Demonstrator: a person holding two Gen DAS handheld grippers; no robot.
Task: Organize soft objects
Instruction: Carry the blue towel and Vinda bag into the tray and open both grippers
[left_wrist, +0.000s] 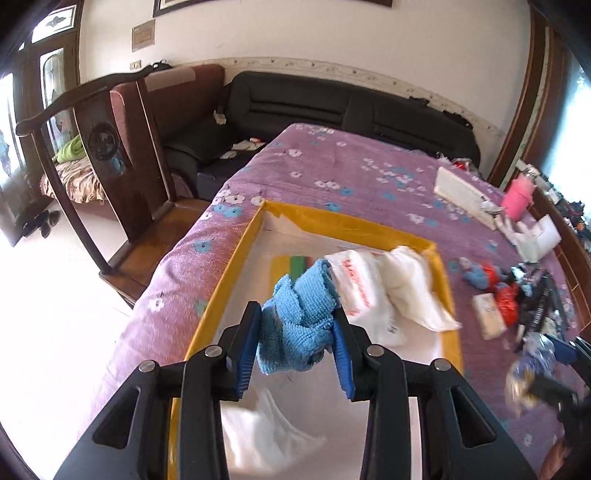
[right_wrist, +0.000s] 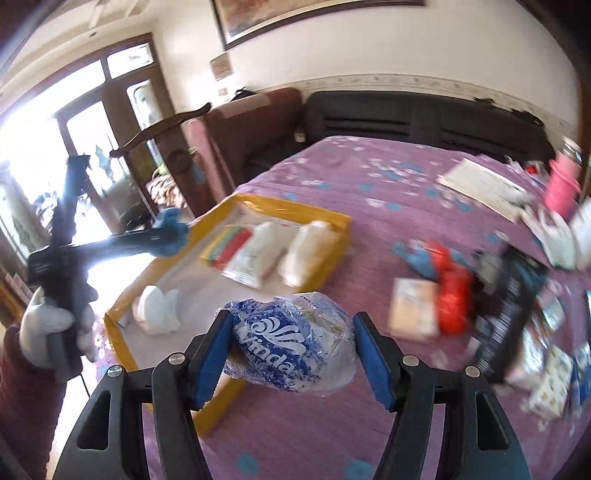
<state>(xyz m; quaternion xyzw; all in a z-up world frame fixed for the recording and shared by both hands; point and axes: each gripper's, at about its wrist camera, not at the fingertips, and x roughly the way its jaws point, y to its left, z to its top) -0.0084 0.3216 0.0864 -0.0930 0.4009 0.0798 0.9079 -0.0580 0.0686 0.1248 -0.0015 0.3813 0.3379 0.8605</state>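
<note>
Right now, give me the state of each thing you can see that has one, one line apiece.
left gripper: shut on the blue cloth, above the tray
right gripper: shut on the Vinda tissue pack, lifted off the bed
yellow-rimmed tray: open, on the purple bedspread
white packs: lying in the tray
pink bottle: upright, blurred

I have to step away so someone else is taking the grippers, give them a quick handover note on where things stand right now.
Left gripper: shut on the blue cloth, held over the yellow tray.
Right gripper: shut on the Vinda tissue pack, above the purple bedspread beside the tray.
Done: two white packs and a white bag lie in the tray.
Left: place both held items, then sort the clutter on the right.
</note>
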